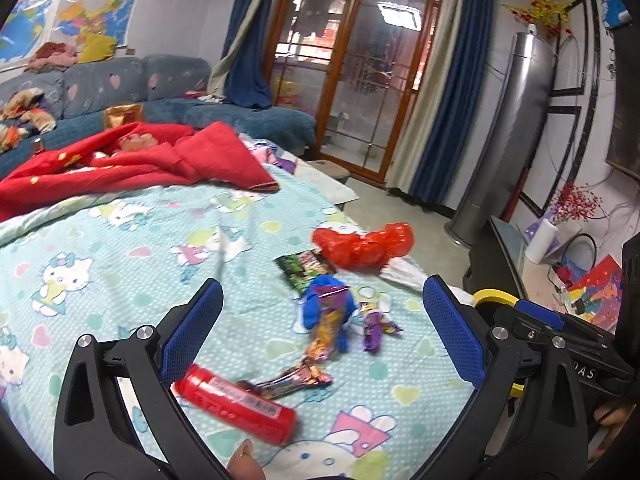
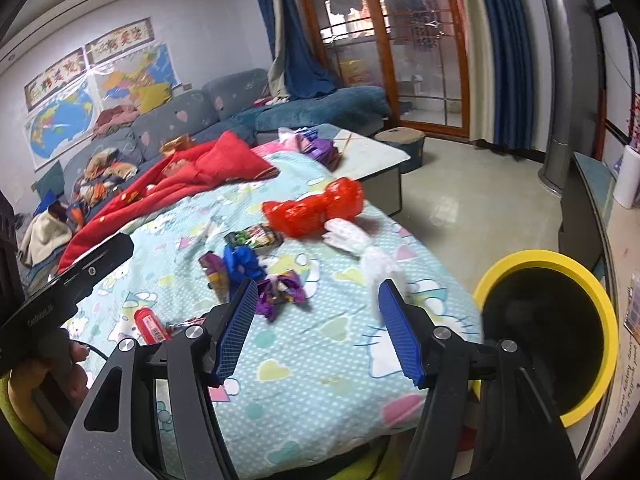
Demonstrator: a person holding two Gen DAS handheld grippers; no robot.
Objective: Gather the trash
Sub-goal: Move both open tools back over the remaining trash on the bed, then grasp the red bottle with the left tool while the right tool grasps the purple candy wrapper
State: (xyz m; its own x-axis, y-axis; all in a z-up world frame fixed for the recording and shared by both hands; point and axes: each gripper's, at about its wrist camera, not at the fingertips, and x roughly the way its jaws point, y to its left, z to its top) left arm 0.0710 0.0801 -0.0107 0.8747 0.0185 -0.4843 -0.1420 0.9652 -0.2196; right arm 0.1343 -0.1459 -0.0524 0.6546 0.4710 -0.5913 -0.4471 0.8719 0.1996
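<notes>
Over the cartoon-print bedsheet [image 1: 120,248], my left gripper [image 1: 322,334] and right gripper [image 2: 316,322] both hang open and empty, wrappers [image 1: 320,316] strewn just beyond, yellow-rimmed bin [image 2: 600,300] right.

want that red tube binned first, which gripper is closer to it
Left. The left gripper hangs open right over the red tube, which lies by its left finger. The right gripper, also open, sits off to the tube's right, nearer the yellow-rimmed bin.

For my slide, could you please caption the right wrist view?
Open right gripper above a cartoon-print bedsheet strewn with wrappers, yellow-rimmed bin alongside.
</notes>
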